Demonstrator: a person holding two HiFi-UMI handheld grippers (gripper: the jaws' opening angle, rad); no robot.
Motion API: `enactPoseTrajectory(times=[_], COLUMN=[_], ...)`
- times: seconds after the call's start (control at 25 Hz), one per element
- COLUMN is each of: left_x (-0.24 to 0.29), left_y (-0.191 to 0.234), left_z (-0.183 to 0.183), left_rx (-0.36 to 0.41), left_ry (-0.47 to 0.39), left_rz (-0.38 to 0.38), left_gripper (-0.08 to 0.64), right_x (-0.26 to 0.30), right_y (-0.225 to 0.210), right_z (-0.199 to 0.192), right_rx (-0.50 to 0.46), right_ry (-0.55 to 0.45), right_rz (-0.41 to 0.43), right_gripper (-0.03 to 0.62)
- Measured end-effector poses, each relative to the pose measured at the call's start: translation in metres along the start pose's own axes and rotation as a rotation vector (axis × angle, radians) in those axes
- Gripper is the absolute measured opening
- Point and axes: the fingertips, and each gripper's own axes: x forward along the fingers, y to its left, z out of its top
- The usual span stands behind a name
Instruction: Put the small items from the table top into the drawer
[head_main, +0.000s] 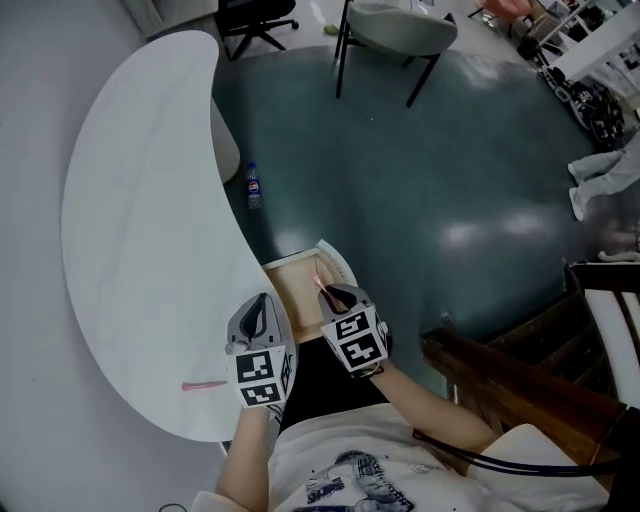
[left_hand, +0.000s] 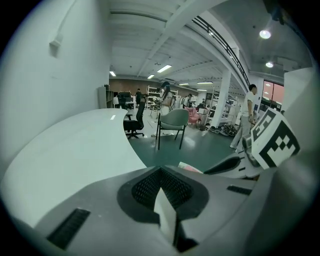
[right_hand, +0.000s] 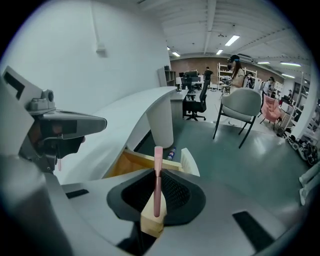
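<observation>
Jaws of right gripper (right_hand: 154, 212) pinch pink pen (right_hand: 158, 172) over drawer (right_hand: 125, 167)

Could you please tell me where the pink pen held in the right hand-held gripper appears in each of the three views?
Head view: pen low centre, over the open drawer, in the right hand-held gripper.
Left gripper view: cannot tell; there is only a small pink patch right of centre.
Right gripper view: pen upright at lower centre, between the jaws.
Shared landmark: the grey chair.
</observation>
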Motion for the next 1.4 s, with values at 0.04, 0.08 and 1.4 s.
enactPoseTrajectory(times=[0.04, 0.08, 1.4], left_x=[0.006, 0.011, 0.042], left_y=[0.003, 0.005, 0.008], left_z=[-0.003, -0.006, -0.023], left_rx=[0.0, 0.0, 0.092], left_ry=[0.002, 0.006, 0.096], left_rz=[-0.004, -0.009, -0.053], left_gripper=[0.034, 0.034, 0.034], right_x=[0.008, 0.014, 0.147], right_y=[0.0, 0.001, -0.001], right_z=[-0.003, -0.007, -0.072], right_rx=[0.002, 0.003, 0.174], right_ry=[0.005, 0.01, 0.21], right_rz=[-0.003, -0.006, -0.049], right_gripper=[0.058, 0.058, 0.058])
